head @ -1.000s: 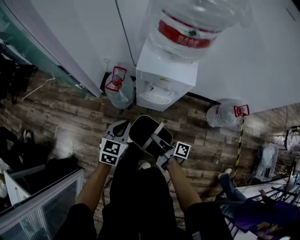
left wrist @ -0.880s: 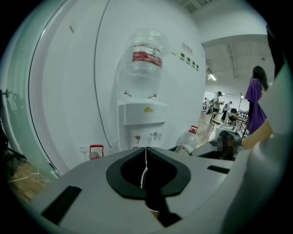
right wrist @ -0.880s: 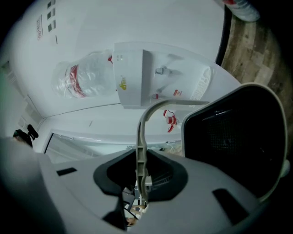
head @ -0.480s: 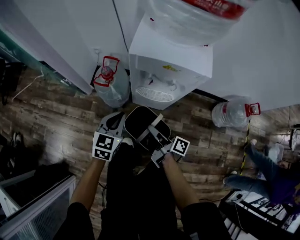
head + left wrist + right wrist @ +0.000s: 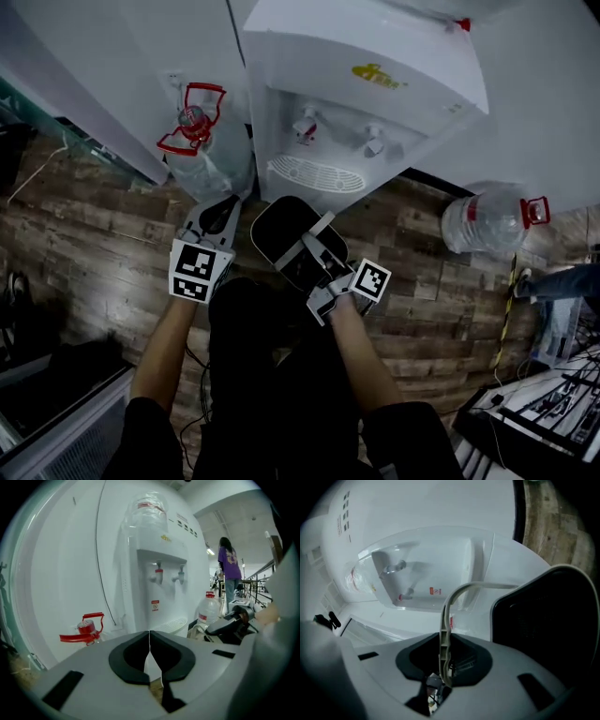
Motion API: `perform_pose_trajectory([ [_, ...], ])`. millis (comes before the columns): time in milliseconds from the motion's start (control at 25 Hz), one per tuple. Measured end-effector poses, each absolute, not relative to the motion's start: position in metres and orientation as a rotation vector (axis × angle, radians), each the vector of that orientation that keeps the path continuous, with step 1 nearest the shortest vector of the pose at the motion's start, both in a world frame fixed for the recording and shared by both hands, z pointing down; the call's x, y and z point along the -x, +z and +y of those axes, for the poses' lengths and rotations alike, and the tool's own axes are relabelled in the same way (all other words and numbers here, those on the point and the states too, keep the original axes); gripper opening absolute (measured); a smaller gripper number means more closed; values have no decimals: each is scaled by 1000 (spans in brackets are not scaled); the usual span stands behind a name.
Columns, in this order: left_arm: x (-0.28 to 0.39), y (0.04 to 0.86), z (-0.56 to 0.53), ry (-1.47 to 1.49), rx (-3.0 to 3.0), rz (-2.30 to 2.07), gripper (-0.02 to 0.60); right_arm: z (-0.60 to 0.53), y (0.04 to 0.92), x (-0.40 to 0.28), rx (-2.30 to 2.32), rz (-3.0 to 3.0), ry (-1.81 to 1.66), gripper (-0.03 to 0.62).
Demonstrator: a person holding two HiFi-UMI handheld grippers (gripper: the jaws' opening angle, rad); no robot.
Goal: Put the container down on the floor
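We see both forearms reaching forward and down, side by side, over the dark wood-plank floor [image 5: 84, 234]. Count: two grippers, one black oval plastic container [image 5: 277, 234] with a pale handle [image 5: 459, 592], one white water dispenser [image 5: 361, 89], two clear water jugs with red handles [image 5: 202, 155]. Right gripper [image 5: 319, 261] jaws clamp the handle, with the container just ahead of them, in front of the dispenser. Left gripper [image 5: 220, 204] jaws are pressed together, empty, just left of the container.

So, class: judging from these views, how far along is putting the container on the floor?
Done: the right gripper is clamped on the pale handle of the black container. In hand: it hangs before the water dispenser; the left gripper is shut, empty. Left: setting it on the wooden floor and releasing.
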State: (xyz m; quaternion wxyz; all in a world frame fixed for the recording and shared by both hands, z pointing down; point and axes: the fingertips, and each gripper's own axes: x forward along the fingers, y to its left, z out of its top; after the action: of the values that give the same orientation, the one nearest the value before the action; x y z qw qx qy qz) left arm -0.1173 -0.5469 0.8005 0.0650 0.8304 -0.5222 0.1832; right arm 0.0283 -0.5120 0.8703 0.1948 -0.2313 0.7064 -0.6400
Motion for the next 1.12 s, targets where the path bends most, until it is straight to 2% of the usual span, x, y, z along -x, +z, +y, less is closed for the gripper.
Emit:
perform_pose_trajectory([
  [520,125,888,-553,462,-2523,-1569,15,-531,959,-1,489,2295,-1906,81],
  [1120,131,915,-545,473,-2512,-1543,15,-552,1021,12,407,2391,-2023,83],
])
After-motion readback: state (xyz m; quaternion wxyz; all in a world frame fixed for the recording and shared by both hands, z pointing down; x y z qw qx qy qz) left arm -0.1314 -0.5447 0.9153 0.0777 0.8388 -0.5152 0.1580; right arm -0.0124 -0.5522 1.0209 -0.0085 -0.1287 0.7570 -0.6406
